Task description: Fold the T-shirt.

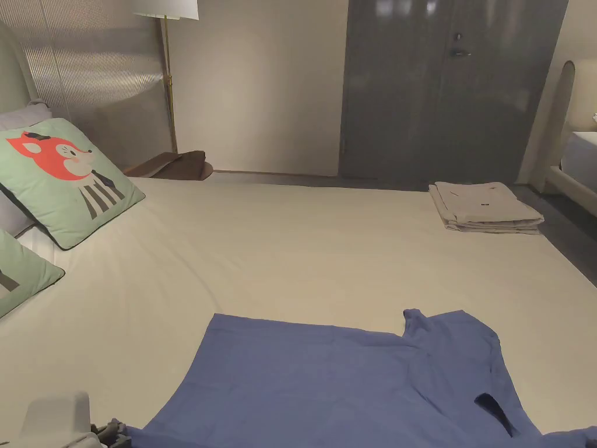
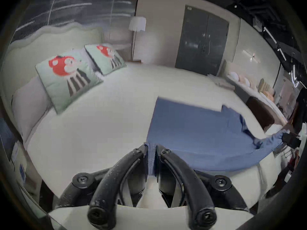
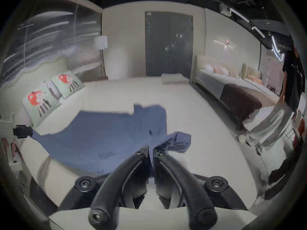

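Blue T-shirt (image 1: pixel 326 379) spread on the near part of the bed (image 1: pixel 303 245), with both my claws pinching it.

I see the shirt lying mostly flat, its far sleeve (image 1: pixel 449 332) folded over on the right. My left claw (image 2: pixel 151 148) has both jaws squeezed on the shirt's near left corner. My right claw (image 3: pixel 151 149) has both jaws squeezed on a bunched bit of cloth at the shirt's near right end. On the left sit two green pillows with a red fox (image 1: pixel 64 175). At the far right corner of the bed lies a folded pale pile of cloth (image 1: pixel 487 207). Beyond the bed I see a floor lamp (image 1: pixel 168 76) and a dark grey door (image 1: pixel 449 87). Far right in the right gripper view, a person (image 3: pixel 289 90) stands by another bed (image 3: pixel 235 94).
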